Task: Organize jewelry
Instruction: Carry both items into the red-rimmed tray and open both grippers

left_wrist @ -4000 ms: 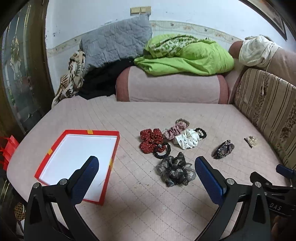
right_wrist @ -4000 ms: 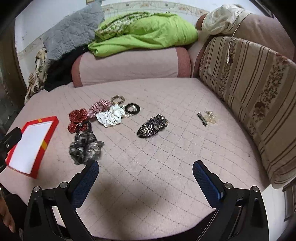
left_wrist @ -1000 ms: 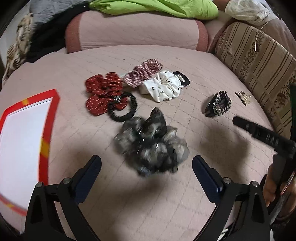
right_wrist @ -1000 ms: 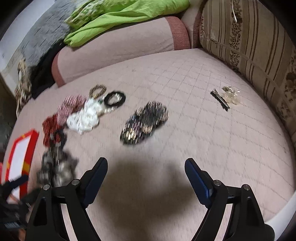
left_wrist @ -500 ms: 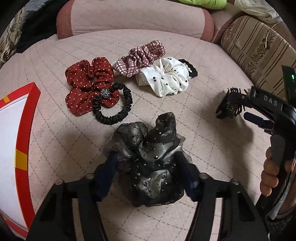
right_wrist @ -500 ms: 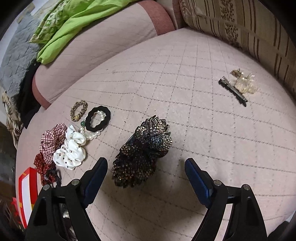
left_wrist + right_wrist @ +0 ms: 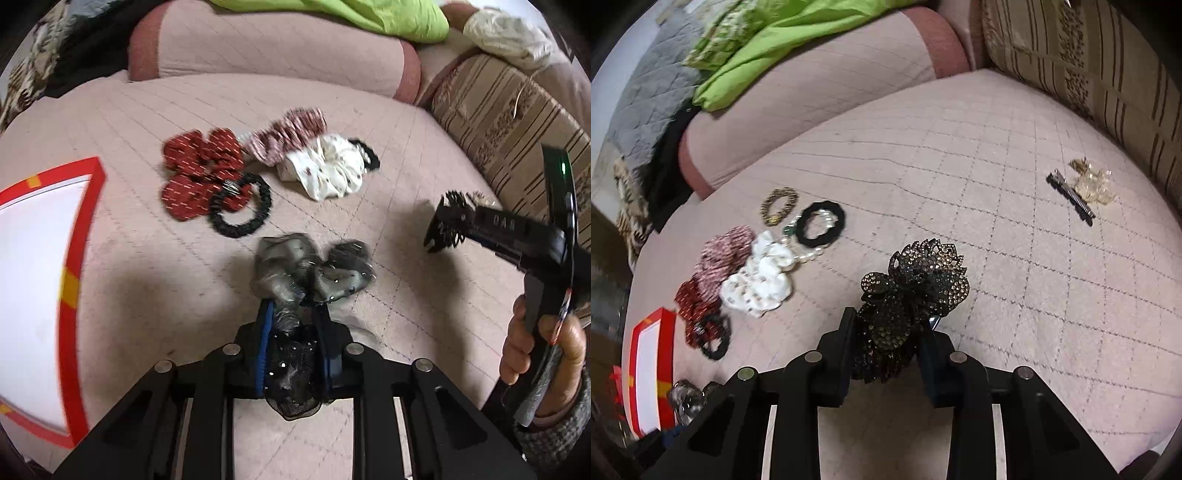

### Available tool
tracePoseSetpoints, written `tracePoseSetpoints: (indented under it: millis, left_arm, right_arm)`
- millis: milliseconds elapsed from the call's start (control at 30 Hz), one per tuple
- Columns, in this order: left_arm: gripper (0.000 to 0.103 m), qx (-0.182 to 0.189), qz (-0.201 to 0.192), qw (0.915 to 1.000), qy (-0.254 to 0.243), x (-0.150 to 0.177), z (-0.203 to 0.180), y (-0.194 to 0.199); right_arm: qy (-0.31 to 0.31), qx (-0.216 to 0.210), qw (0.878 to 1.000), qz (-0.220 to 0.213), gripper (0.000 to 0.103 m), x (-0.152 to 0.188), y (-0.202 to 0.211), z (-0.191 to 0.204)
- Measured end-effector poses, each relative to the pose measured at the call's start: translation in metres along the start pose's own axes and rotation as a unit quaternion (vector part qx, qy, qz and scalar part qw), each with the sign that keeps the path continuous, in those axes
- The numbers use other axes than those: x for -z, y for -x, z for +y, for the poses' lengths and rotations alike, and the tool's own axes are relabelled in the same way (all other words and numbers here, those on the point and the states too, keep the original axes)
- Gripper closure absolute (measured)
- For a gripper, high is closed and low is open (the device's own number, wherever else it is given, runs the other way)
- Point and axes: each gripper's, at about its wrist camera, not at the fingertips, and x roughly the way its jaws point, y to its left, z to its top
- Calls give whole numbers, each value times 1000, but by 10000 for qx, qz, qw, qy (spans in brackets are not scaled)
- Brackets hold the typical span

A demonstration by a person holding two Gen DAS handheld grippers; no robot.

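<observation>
Closing both claws at once, we have just pinched two pieces off the quilted pink cushion. Our left gripper, wide open a second ago, has narrowed onto the grey sheer scrunchie, its blue pads squeezing the gauze. Our right gripper has likewise clamped the beaded black hair clip. Taking the red gift box as landmark, the scrunchie sits to its right and the clip farther right. We judge both are now ready to carry to the box.
</observation>
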Motion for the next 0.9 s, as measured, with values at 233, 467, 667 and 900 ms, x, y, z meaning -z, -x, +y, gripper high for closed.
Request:
tracePoseSetpoints:
  millis: [233, 467, 667, 900]
  left_arm:
    - [84, -29, -536, 9976, 444, -1, 43, 54]
    - [84, -431, -1035, 9884, 1029, -7, 120, 104]
    - [84, -1039, -1047, 9785, 1445, -18, 200, 114]
    - [84, -1387, -775, 9644, 2113, -47, 297, 87]
  right_arm:
    - [593, -317, 9976, -136, 71, 9, 37, 37]
    - [1481, -971, 9842, 21, 71, 27, 55, 119]
    - [2109, -1616, 9631, 430, 71, 39, 41, 210]
    - [2719, -1978, 9381, 835, 71, 55, -9, 317]
